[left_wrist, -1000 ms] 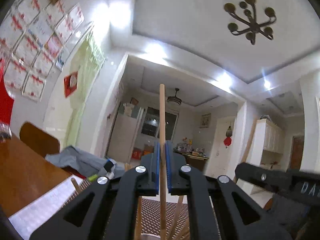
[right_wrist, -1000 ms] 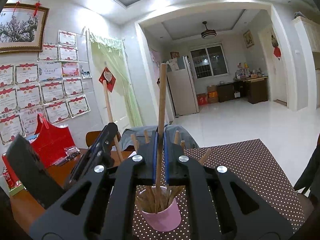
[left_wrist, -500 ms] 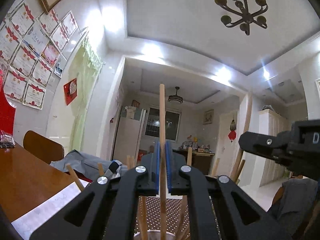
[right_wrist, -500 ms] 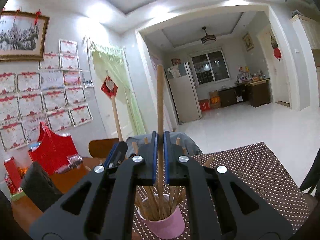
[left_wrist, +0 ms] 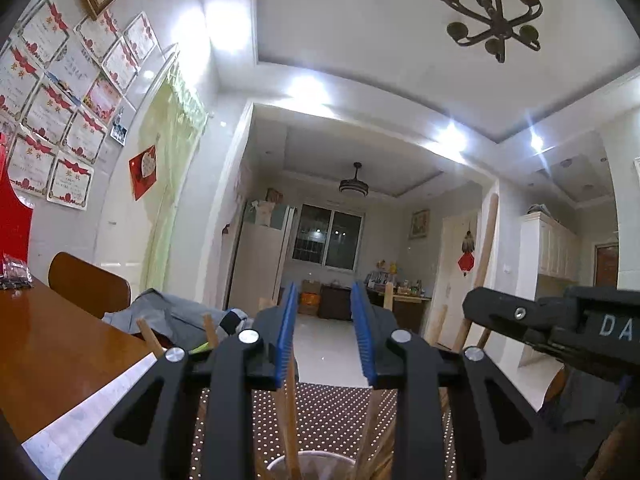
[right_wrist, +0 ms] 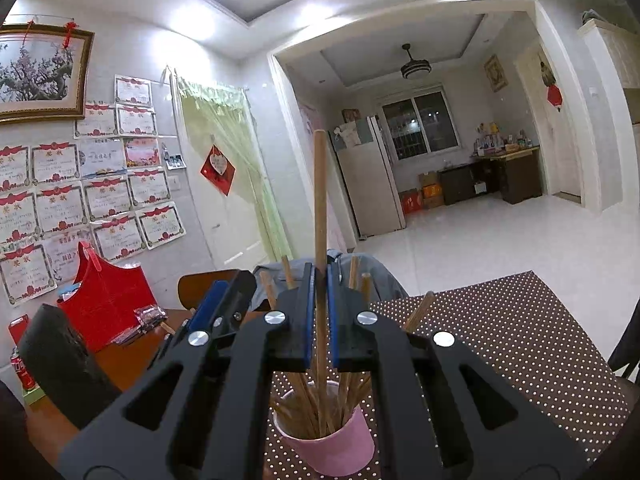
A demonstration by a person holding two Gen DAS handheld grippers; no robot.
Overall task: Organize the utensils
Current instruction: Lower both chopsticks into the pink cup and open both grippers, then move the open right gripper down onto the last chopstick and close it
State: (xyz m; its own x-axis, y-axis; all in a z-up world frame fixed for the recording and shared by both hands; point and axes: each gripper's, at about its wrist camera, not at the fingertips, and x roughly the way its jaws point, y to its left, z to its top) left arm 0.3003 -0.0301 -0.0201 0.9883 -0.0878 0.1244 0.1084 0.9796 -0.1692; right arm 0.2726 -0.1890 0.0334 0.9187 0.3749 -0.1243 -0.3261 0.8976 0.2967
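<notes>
A pink cup [right_wrist: 332, 446] holding several wooden chopsticks [right_wrist: 302, 404] stands on a dotted brown mat [right_wrist: 520, 344]. My right gripper [right_wrist: 320, 312] is shut on one upright wooden chopstick [right_wrist: 320, 200] whose lower end reaches into the cup. My left gripper [left_wrist: 326, 336] is open and empty just above the cup's rim [left_wrist: 312, 462], with chopsticks [left_wrist: 290, 420] rising below its fingers. The left gripper shows in the right wrist view [right_wrist: 212, 308], and the right gripper in the left wrist view [left_wrist: 560, 332].
A wooden table [left_wrist: 48, 344] lies to the left with a white paper [left_wrist: 92, 412] on it. A red bag [right_wrist: 104, 304], a black object [right_wrist: 60, 364] and a red can [right_wrist: 22, 370] stand near the wall. A chair [left_wrist: 88, 284] carries grey clothing [left_wrist: 172, 316].
My left gripper has opened and let go of its chopstick, which dropped into the cup. My right gripper has lowered its chopstick further into the cup.
</notes>
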